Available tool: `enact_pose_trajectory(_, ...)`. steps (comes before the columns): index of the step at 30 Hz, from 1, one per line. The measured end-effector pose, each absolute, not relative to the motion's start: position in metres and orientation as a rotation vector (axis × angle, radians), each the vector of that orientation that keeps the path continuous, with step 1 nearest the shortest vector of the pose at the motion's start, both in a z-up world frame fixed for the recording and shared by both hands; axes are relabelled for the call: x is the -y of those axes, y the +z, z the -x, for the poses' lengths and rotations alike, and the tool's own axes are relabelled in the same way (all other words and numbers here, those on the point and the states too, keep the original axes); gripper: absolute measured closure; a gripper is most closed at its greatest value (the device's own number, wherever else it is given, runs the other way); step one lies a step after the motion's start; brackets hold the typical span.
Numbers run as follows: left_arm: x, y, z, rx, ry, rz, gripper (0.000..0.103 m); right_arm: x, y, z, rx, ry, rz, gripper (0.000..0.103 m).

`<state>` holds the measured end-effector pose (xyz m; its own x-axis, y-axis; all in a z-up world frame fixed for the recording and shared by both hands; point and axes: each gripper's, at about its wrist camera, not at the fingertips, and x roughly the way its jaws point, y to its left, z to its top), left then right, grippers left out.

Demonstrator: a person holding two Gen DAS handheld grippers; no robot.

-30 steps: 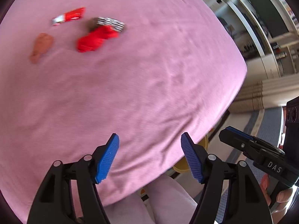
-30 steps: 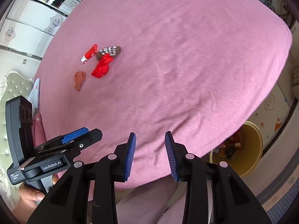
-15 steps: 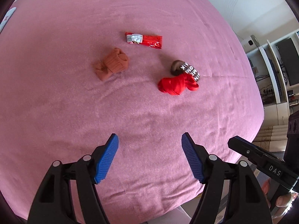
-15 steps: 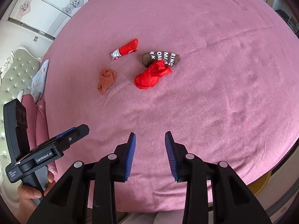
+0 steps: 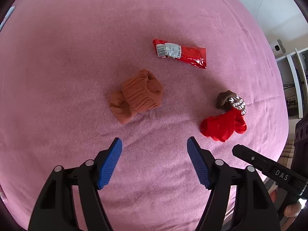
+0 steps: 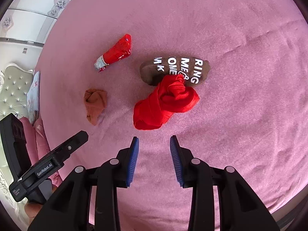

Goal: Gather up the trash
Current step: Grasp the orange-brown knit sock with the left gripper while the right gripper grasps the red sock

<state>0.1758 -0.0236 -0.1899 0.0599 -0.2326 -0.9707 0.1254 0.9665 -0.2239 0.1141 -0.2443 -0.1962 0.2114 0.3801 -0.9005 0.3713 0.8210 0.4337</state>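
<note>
A red foil wrapper [image 5: 180, 53] lies on the pink bed cover [image 5: 77, 38], beyond an orange rolled sock [image 5: 137, 95]. A red sock [image 5: 224, 126] lies to the right, touching a brown sock with white letters [image 5: 232, 101]. My left gripper [image 5: 154, 146] is open and empty, just short of the orange sock. In the right wrist view the wrapper [image 6: 115, 53], orange sock [image 6: 95, 103], red sock [image 6: 165, 103] and brown sock [image 6: 175, 69] all show. My right gripper [image 6: 154, 144] is open and empty, just short of the red sock.
The pink cover [image 6: 250, 115] fills both views. A tufted headboard and pillows [image 6: 23, 88] lie at the left. Shelves [image 5: 292, 80] stand beyond the bed's right edge. Each gripper's body shows in the other's view: the right one [image 5: 269, 169], the left one [image 6: 48, 163].
Both grippers have moved forward over the bed and closer to the items, which now look much larger. The bed edge and the yellow bin have left view. Both stay open.
</note>
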Motion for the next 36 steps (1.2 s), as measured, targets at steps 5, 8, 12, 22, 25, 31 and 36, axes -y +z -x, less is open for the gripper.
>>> enact_pose_trajectory(5,0.027,-0.211,-0.199,-1.513,-0.285,0.057,0.033,0.250,-0.216,-0.136,-1.407,-0.053,-0.724,0.055)
enact_pose_trajectory(8,0.029,-0.219,-0.214,-1.519,-0.282,0.047,0.033,0.247,-0.223,-0.149,-1.425,-0.089,-0.717,0.055)
enact_pose_trajectory(12,0.030,-0.231,-0.231,-1.531,-0.277,0.044,0.033,0.236,-0.227,-0.161,-1.448,-0.103,-0.667,0.059)
enact_pose_trajectory(22,0.035,-0.254,-0.244,-1.560,-0.256,0.030,0.037,0.219,-0.219,-0.155,-1.443,-0.120,-0.605,0.064)
enact_pose_trajectory(25,0.036,-0.252,-0.238,-1.552,-0.226,0.026,0.051,0.219,-0.214,-0.152,-1.439,-0.116,-0.589,0.064)
enact_pose_trajectory(31,0.015,-0.240,-0.215,-1.559,-0.250,0.107,0.069,0.225,-0.197,-0.139,-1.430,-0.095,-0.561,0.065)
enact_pose_trajectory(36,0.019,-0.215,-0.177,-1.538,-0.305,0.111,0.069,0.226,-0.177,-0.118,-1.405,-0.064,-0.535,0.065)
